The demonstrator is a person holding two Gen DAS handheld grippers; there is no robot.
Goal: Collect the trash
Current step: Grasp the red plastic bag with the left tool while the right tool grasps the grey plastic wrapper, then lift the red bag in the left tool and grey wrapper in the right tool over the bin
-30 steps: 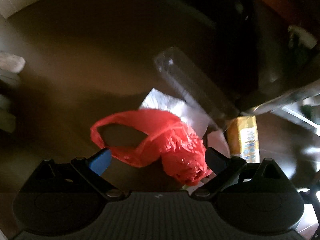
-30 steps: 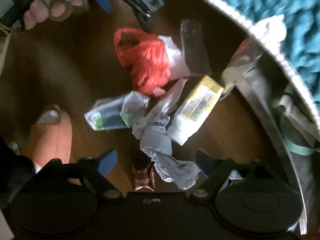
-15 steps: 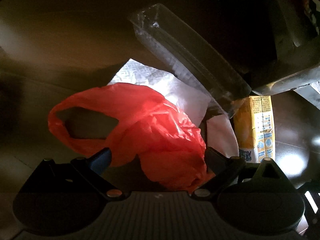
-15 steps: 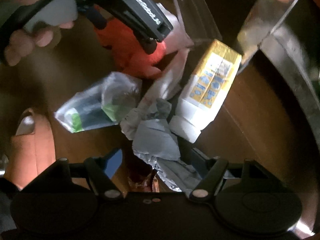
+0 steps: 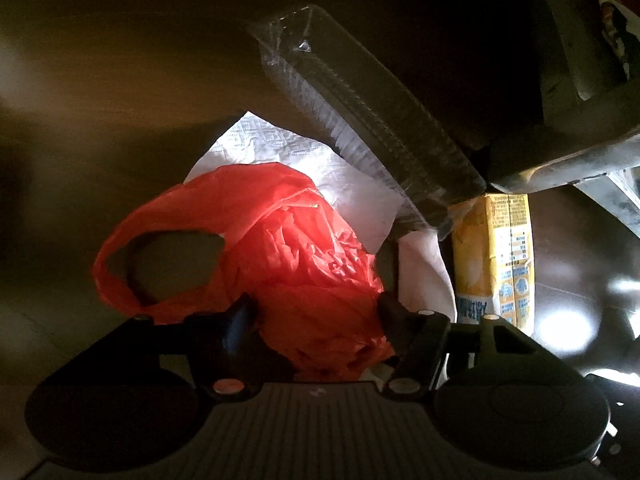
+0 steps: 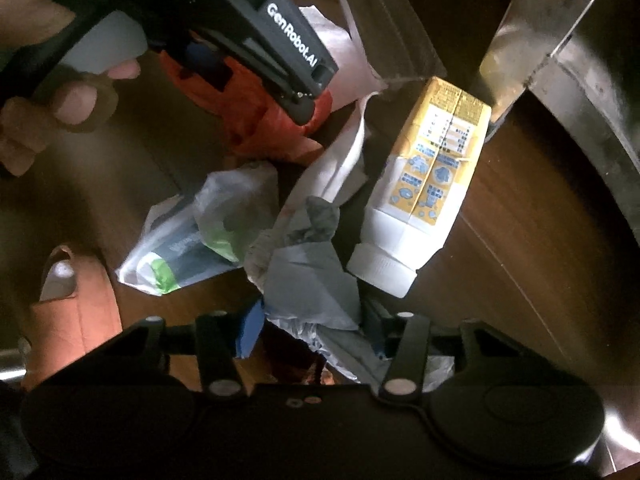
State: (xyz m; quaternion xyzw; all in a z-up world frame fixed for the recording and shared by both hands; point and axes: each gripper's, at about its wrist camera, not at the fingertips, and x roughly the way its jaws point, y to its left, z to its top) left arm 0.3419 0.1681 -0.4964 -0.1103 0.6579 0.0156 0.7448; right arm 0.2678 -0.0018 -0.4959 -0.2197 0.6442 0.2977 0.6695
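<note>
A crumpled red plastic bag (image 5: 288, 256) lies on the dark wooden floor. My left gripper (image 5: 312, 312) has its fingers closed in on the bag's bunched end. It also shows in the right wrist view (image 6: 256, 112), under the left gripper's body (image 6: 256, 28). My right gripper (image 6: 312, 324) has closed in on a crumpled grey-white plastic wrapper (image 6: 308, 284). A yellow and white carton (image 6: 428, 176) lies just right of it and also shows in the left wrist view (image 5: 496, 260).
A clear plastic tray (image 5: 368, 128) and a white paper napkin (image 5: 288, 156) lie beyond the red bag. A clear bag with green print (image 6: 200, 236) lies left of the wrapper. A metal frame (image 6: 576, 92) stands at right. A foot in a sandal (image 6: 72, 308) is at left.
Both grippers moved down toward the floor and their fingers closed in: the left on the red bag, the right on the grey wrapper.
</note>
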